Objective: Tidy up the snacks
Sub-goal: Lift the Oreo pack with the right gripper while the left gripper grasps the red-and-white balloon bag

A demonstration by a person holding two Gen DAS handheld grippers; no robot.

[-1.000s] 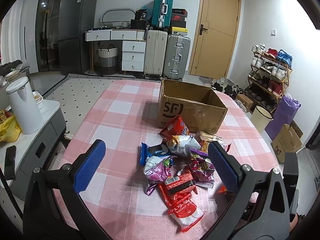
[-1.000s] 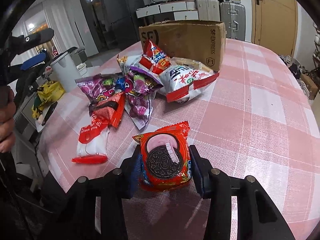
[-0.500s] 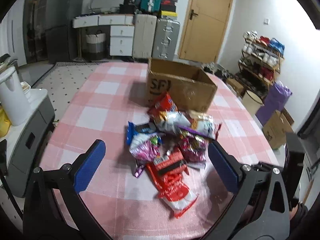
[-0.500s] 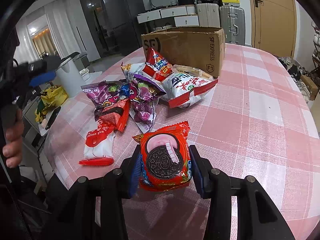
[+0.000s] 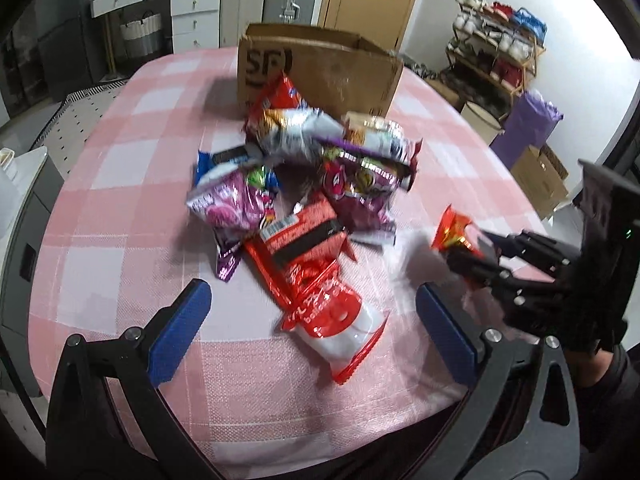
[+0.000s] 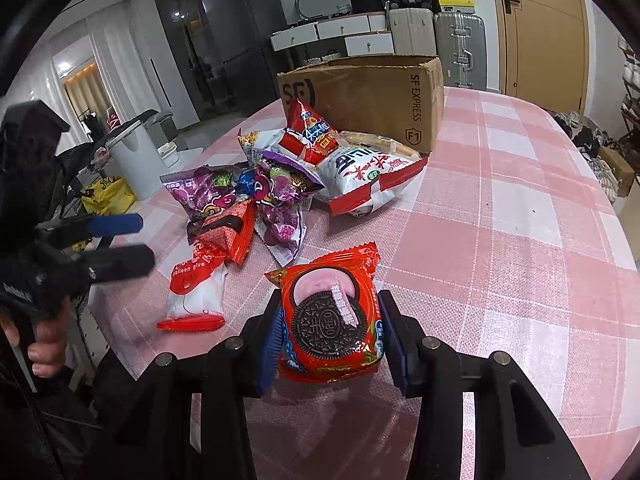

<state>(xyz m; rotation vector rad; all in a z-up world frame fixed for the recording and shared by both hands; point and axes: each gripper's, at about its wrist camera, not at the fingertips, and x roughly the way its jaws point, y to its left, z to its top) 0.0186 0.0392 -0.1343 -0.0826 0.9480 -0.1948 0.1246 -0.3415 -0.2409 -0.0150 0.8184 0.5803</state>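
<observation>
Care with the clamp matters most in this step: the right gripper (image 6: 330,340) has its blue pads pressed on both edges of the red Oreo packet (image 6: 330,320), and it should carry the packet level and forward to the cardboard box (image 6: 360,96), which stands well ahead past the snack pile (image 6: 280,184), releasing only above the opening. The left gripper (image 5: 312,312) is spread wide and holds nothing, with the red-and-white packet (image 5: 332,312) apparently lying between its fingers, though blur makes contact unclear.
</observation>
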